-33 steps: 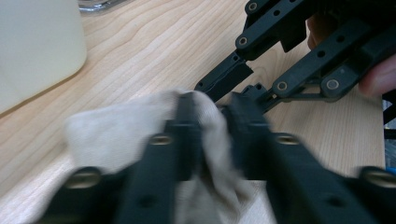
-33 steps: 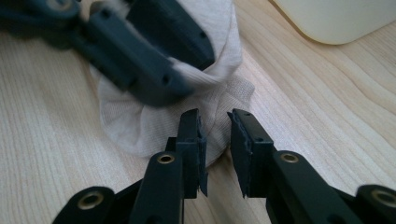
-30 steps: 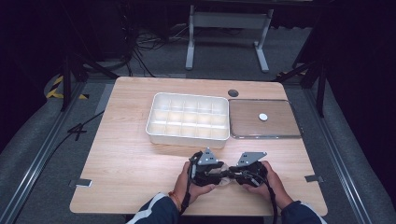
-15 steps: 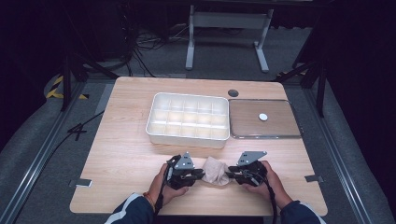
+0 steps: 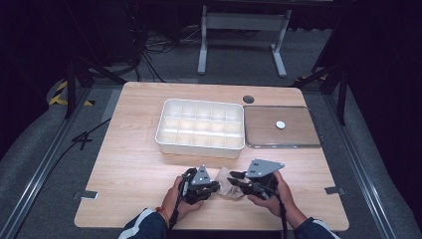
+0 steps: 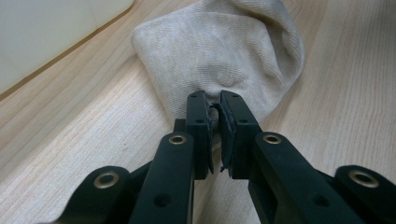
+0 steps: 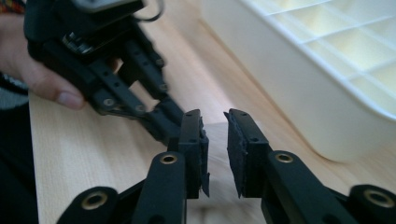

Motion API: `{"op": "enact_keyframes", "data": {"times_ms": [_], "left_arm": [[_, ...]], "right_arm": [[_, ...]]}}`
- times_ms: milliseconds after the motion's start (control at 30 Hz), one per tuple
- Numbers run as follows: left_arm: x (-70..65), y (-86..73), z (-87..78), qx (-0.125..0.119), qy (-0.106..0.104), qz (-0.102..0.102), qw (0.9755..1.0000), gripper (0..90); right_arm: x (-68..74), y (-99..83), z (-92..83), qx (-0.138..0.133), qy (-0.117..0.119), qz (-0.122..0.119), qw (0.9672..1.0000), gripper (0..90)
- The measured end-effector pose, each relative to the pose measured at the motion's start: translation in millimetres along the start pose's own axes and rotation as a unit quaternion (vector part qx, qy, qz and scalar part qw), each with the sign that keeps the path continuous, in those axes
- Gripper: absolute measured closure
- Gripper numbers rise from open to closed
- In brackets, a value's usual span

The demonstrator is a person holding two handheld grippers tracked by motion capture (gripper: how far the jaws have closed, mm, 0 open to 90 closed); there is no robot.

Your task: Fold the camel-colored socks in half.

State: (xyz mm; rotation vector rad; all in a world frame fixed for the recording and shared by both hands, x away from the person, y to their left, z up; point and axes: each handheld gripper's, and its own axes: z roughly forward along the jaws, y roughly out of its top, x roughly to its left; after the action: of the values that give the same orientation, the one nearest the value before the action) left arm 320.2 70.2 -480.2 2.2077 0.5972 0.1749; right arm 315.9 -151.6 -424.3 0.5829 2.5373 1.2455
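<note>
Near the table's (image 5: pixel 124 159) front edge, my left gripper (image 6: pixel 214 109) pinches the beige knitted sock (image 6: pixel 224 51); my right gripper (image 7: pixel 215 128) stands empty, jaws narrowly parted, so a thin grip could slip.

Bench (image 5: pixel 129 164): I see a pale wood top, rounded corners | 12 o'clock of centre: white compartment tray (image 5: pixel 201 127) resting on it | 2 o'clock: flat brown lid (image 5: pixel 278 137) just beside the tray | 6 o'clock, near my edge: crumpled beige cloth (image 5: pixel 226 183) lying on the wood
</note>
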Motion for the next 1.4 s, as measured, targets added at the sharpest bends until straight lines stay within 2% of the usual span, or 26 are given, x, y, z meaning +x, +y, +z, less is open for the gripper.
{"op": "enact_keyframes", "data": {"times_ms": [67, 133, 200, 233, 300, 400, 600, 667, 733, 767, 800, 833, 900, 967, 1000, 1133, 1267, 1400], "left_arm": [[0.5, -0.1, -0.4, 0.002, 0.0, 0.002, 1.0, 82.5], [0.9, -0.3, -1.0, 0.004, 0.001, 0.005, 1.0, 82.5], [0.3, -0.9, -1.1, 0.004, -0.001, 0.001, 1.0, 82.6], [0.3, -0.9, -1.1, 0.004, -0.001, 0.001, 1.0, 82.8], [1.0, -0.8, -1.1, 0.004, -0.004, -0.001, 1.0, 82.8], [1.1, -1.1, -0.6, -0.001, -0.005, -0.008, 1.0, 82.8], [1.8, -1.4, -2.3, 0.004, -0.005, -0.006, 1.0, 82.2], [3.0, -2.1, -4.8, -0.003, -0.006, -0.016, 0.9999, 78.4], [4.9, -2.1, -6.5, -0.003, 0.002, -0.018, 0.9998, 72.2], [11.2, -2.0, -10.5, -0.005, 0.016, -0.038, 0.9991, 69.7], [11.2, -2.0, -10.5, -0.005, 0.016, -0.038, 0.9991, 66.5], [14.4, -1.5, -10.6, -0.005, 0.016, -0.052, 0.9985, 63.2], [13.3, -0.7, -8.3, -0.006, 0.013, -0.06, 0.9981, 57.6], [12.6, 0.6, -6.4, 0.0, 0.016, -0.055, 0.9984, 50.9], [10.9, 1.1, -4.0, 0.002, 0.014, -0.064, 0.9979, 50.9], [8.3, 2.8, 3.2, 0.015, 0.017, -0.065, 0.9976, 44.2], [7.9, 4.4, 4.0, 0.021, 0.018, -0.064, 0.9976, 44.6], [8.0, 4.9, 3.9, 0.024, -0.016, -0.065, 0.9975, 64.2]], "right_arm": [[6.4, -0.5, 14.5, 0.025, 0.01, -0.017, 0.9995, 80.5], [7.5, -5.1, 22.1, 0.058, 0.003, -0.03, 0.9978, 81.5], [1.4, -13.9, 23.7, 0.081, 0.006, -0.014, 0.9966, 81.7], [1.4, -13.9, 23.7, 0.081, 0.006, -0.014, 0.9966, 81.7], [-5.5, -24.2, 21.4, 0.098, -0.006, -0.01, 0.9952, 81.8], [-11.3, -32.4, 15.5, 0.098, -0.003, -0.002, 0.9952, 79.8], [-14.1, -39.2, 14.0, 0.089, 0.0, -0.001, 0.996, 78.8], [-13.1, -40.9, 13.6, 0.087, 0.002, -0.003, 0.9962, 79.2], [-14.2, -41.5, 14.3, 0.086, 0.003, -0.001, 0.9963, 79.3], [-14.3, -41.7, 14.6, 0.085, 0.003, 0.0, 0.9964, 79.5], [-14.5, -41.8, 14.9, 0.085, 0.004, 0.001, 0.9964, 79.6], [-14.5, -41.7, 15.1, 0.085, 0.004, 0.001, 0.9964, 79.7], [-13.9, -41.6, 15.6, 0.085, 0.004, 0.0, 0.9964, 79.8], [-13.4, -41.5, 15.7, 0.085, 0.002, -0.002, 0.9964, 79.9], [-12.5, -41.3, 15.8, 0.086, 0.0, -0.006, 0.9963, 79.9], [-10.9, -41.7, 16.1, 0.081, -0.001, -0.012, 0.9966, 80.1], [-11.9, -42.0, 16.5, 0.08, -0.001, -0.015, 0.9967, 80.1], [-11.6, -41.6, 16.7, 0.08, 0.001, -0.016, 0.9967, 79.9]]}}
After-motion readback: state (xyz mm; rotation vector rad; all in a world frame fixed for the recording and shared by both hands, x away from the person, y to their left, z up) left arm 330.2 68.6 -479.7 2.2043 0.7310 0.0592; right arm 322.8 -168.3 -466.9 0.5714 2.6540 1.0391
